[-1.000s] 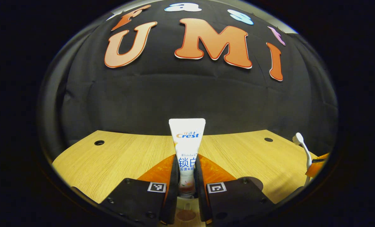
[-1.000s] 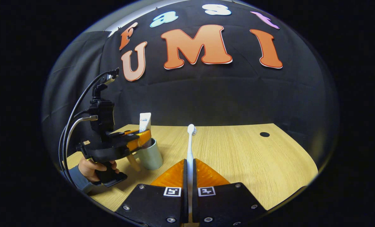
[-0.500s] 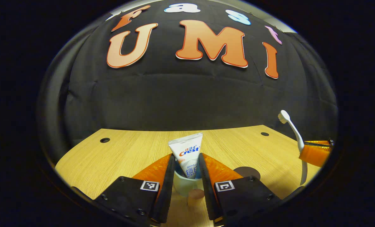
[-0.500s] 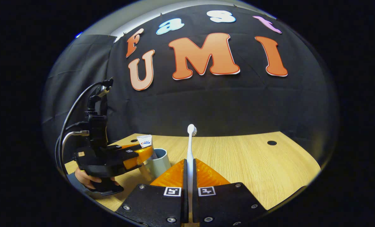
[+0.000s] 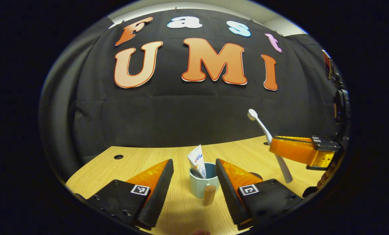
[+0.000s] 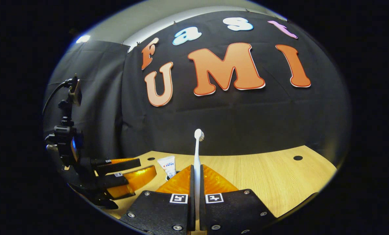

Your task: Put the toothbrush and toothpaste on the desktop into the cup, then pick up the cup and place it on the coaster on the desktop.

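Note:
The white toothpaste tube (image 5: 197, 159) stands tilted inside the pale cup (image 5: 199, 184), whose wooden handle (image 5: 209, 195) faces me. My left gripper (image 5: 194, 162) is open, its fingers apart on either side of the cup and touching nothing. My right gripper (image 6: 197, 167) is shut on the white toothbrush (image 6: 197, 153), which points bristles up. In the left gripper view the right gripper (image 5: 279, 147) hangs to the right of the cup, above the table, with the toothbrush (image 5: 267, 133) slanting through it. A dark round coaster (image 5: 257, 175) peeks out behind my left gripper's right finger.
The wooden desktop (image 5: 122, 169) has small round holes at the back left (image 5: 118, 157) and back right (image 6: 298, 158). The black cloth wall closes off the back. In the right gripper view the left gripper (image 6: 147, 164) and its camera mount (image 6: 65, 137) stand at the left.
My left gripper opened and let the toothpaste drop into the cup, then drew back from it. My right gripper carried the toothbrush closer to the cup.

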Motion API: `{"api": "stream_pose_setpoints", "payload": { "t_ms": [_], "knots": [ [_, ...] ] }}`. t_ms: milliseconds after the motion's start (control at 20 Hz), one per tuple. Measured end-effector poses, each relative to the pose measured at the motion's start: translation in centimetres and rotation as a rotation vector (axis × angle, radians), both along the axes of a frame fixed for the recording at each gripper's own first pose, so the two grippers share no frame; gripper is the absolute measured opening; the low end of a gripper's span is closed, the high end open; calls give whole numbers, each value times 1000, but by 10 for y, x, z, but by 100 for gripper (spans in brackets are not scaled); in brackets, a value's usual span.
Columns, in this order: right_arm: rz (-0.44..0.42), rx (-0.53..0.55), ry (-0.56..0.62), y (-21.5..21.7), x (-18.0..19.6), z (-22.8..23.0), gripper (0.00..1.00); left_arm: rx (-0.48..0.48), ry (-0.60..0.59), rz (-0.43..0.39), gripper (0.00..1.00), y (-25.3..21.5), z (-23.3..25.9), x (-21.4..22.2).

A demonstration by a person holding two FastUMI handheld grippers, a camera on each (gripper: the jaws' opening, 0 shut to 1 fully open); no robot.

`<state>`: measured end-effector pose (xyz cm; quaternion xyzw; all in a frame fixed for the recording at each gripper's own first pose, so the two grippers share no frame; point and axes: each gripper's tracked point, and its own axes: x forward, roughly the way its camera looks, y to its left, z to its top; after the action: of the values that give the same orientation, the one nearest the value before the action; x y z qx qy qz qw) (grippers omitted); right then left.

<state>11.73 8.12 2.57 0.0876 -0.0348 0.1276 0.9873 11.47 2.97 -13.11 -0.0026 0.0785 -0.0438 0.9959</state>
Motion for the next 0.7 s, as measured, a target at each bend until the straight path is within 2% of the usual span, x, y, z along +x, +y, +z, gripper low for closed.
{"api": "stream_pose_setpoints", "payload": {
  "t_ms": [50, 100, 400, 650, 700],
  "knots": [
    [19, 10, -19, 6, 0, 4, 5, 0, -3, 1, 90, 3, 1, -6],
    [36, 22, -39, 12, 1, 8, 5, -1, -6, 3, 90, 6, 0, -11],
    [100, 139, -91, 32, 12, 25, 5, -10, -11, 45, 90, 39, -13, -36],
    [106, 186, -132, 41, 35, 33, 5, -32, 29, 118, 90, 77, -38, -51],
    [105, 199, -137, 43, 41, 33, 5, -34, 35, 130, 88, 81, -42, -53]
  ]
}}
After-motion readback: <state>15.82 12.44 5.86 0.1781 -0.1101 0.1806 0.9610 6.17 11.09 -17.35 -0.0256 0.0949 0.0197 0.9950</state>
